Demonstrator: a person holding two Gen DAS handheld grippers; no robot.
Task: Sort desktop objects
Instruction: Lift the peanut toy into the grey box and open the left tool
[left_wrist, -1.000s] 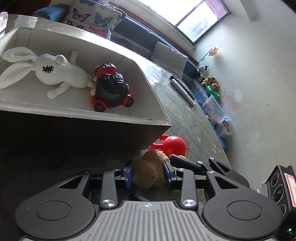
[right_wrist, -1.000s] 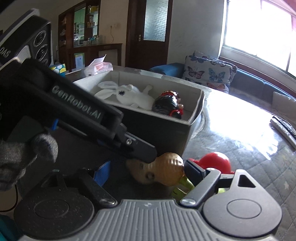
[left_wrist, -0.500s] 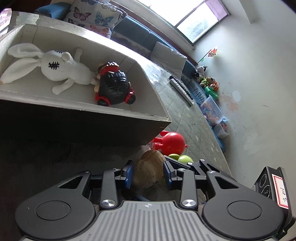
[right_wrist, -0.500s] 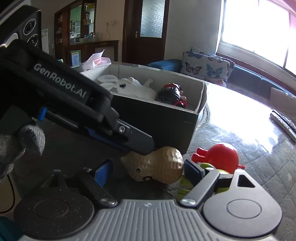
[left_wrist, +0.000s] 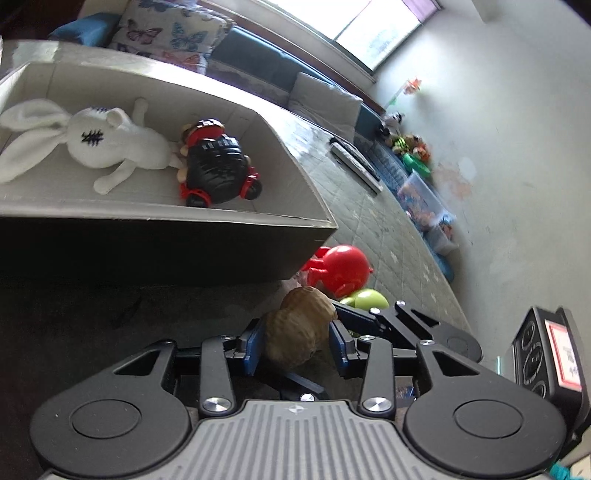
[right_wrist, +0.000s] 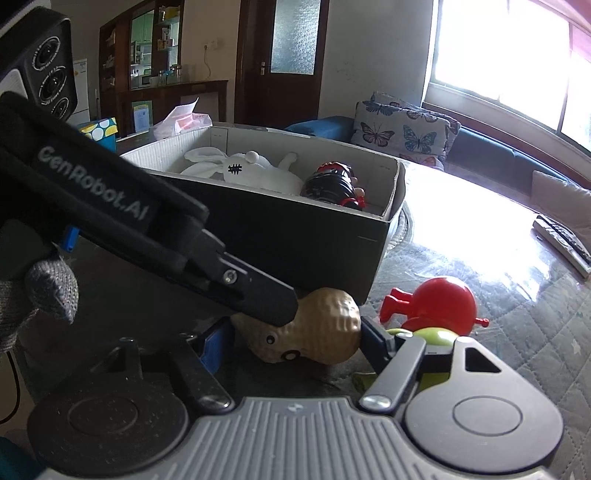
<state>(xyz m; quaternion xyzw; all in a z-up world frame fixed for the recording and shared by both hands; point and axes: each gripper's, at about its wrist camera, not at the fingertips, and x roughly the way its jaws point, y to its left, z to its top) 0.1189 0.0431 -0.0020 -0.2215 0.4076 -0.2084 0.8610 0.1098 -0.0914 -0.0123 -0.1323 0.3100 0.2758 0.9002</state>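
Note:
A tan peanut toy (left_wrist: 295, 332) (right_wrist: 317, 332) lies on the dark tabletop in front of a cardboard box (left_wrist: 166, 221) (right_wrist: 295, 240). My left gripper (left_wrist: 297, 345) straddles it; its jaws are opening, and a thin gap shows beside the right pad. My right gripper (right_wrist: 295, 347) brackets the same peanut end to end from another side. Its jaws are closing, and its pads are close to the toy without pressing it. A left fingertip (right_wrist: 258, 295) rests over the peanut's top. A red toy (left_wrist: 345, 266) (right_wrist: 439, 302) and a green toy (left_wrist: 365, 297) (right_wrist: 436, 336) lie just behind.
Inside the box lie a white plush rabbit (left_wrist: 92, 144) (right_wrist: 251, 170) and a black-and-red toy (left_wrist: 214, 170) (right_wrist: 332, 184). A remote control (left_wrist: 354, 162) (right_wrist: 561, 240) sits farther off on the quilted table cover. A grey-gloved hand (right_wrist: 48, 288) holds the left gripper.
The left gripper's pads have spread apart off the peanut. The right gripper's pads have drawn in toward the peanut's ends. The peanut stays on the table by the box.

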